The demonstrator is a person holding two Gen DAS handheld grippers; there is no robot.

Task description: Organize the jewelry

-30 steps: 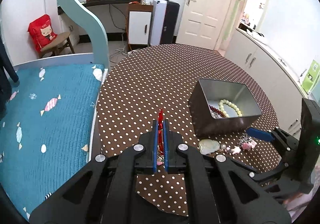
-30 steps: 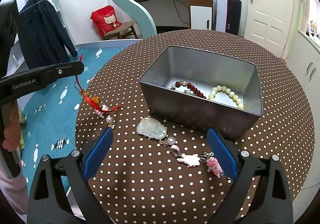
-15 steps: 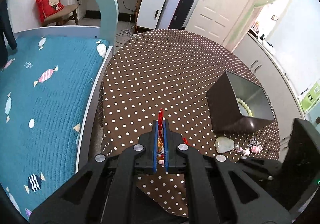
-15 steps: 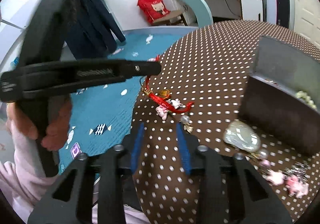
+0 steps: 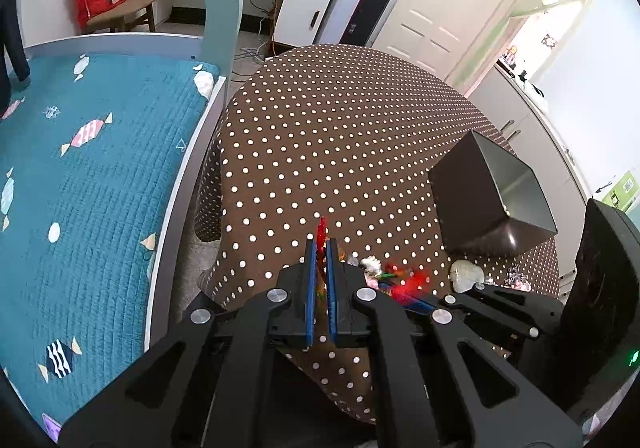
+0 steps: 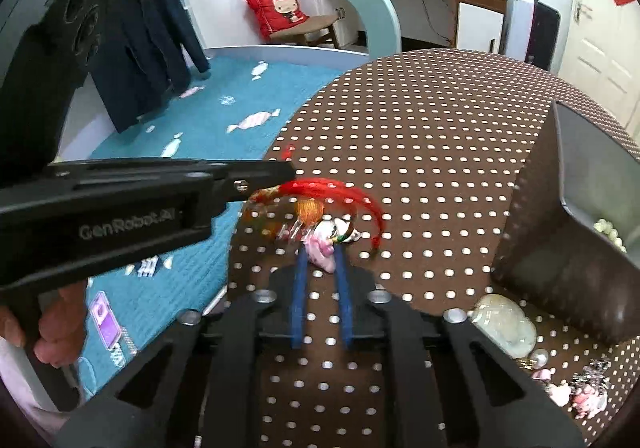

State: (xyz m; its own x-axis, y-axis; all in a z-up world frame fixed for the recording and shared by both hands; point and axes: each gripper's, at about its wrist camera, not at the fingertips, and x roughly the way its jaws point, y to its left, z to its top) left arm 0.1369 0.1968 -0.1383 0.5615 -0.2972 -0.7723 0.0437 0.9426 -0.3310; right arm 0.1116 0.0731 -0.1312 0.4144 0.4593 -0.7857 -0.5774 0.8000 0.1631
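Observation:
My left gripper point(image 5: 319, 248) is shut on the red cord of a charm bracelet point(image 6: 320, 187) and holds it just above the polka-dot table; it reaches in from the left in the right wrist view point(image 6: 276, 169). My right gripper point(image 6: 321, 252) is narrowly closed around the bracelet's pink charm point(image 6: 322, 246), which hangs from the cord. The grey metal box point(image 6: 576, 175) stands at the right with pale beads point(image 6: 610, 232) inside. A jade pendant point(image 6: 506, 322) and pink charms point(image 6: 580, 398) lie on the table in front of the box.
The round table point(image 5: 340, 135) has a brown dotted cloth. A bed with a teal quilt point(image 5: 80, 175) lies just left of the table edge. A phone point(image 6: 105, 318) lies on the quilt. The box shows at the right in the left wrist view point(image 5: 490, 195).
My right gripper has swung left from the box to the hanging bracelet and closed around its pink charm. My left gripper has lifted the cord and kept its hold.

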